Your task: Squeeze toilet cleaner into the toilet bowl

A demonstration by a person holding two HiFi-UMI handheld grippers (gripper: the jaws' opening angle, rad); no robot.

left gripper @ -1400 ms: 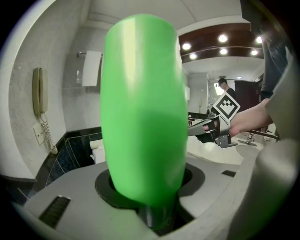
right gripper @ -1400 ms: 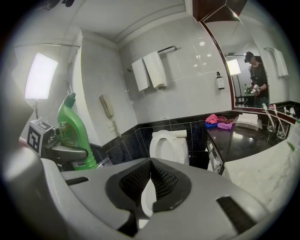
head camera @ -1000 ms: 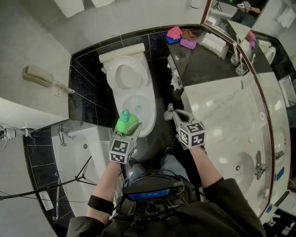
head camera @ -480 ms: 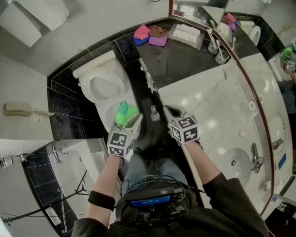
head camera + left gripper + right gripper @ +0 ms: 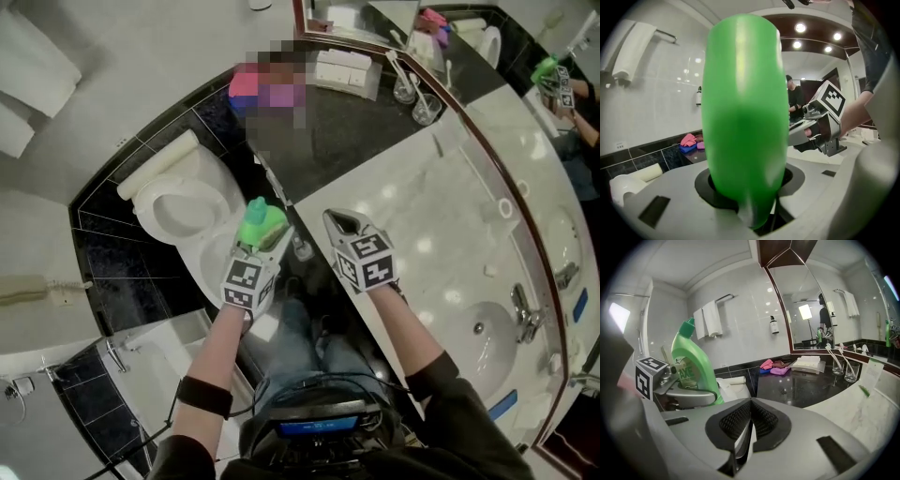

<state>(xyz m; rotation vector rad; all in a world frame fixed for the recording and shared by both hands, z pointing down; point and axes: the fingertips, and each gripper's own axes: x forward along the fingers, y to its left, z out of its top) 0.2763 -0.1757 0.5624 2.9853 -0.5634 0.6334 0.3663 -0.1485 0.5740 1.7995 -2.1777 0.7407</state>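
Note:
A green toilet cleaner bottle (image 5: 255, 223) with a teal cap stands upright in my left gripper (image 5: 270, 240), whose jaws are shut on its body. It hangs over the right front rim of the white toilet (image 5: 178, 202), whose lid is up. In the left gripper view the bottle (image 5: 743, 117) fills the middle, and the right gripper (image 5: 820, 126) shows beside it. My right gripper (image 5: 340, 222) is shut and empty, level with the left one. In the right gripper view the bottle (image 5: 691, 364) stands at the left and the right gripper (image 5: 750, 423) has its pads together.
A pale marble counter (image 5: 450, 234) with a sink (image 5: 478, 328) runs along the right. A black counter top (image 5: 356, 122) behind holds folded cloths (image 5: 771, 366) and two glasses (image 5: 843, 364). A bathtub edge (image 5: 178, 347) lies at the lower left. A mirror (image 5: 811, 301) covers the right wall.
The head view has swung, so the toilet has slid left in the picture. Both grippers stay side by side, with the bottle held in the left one throughout.

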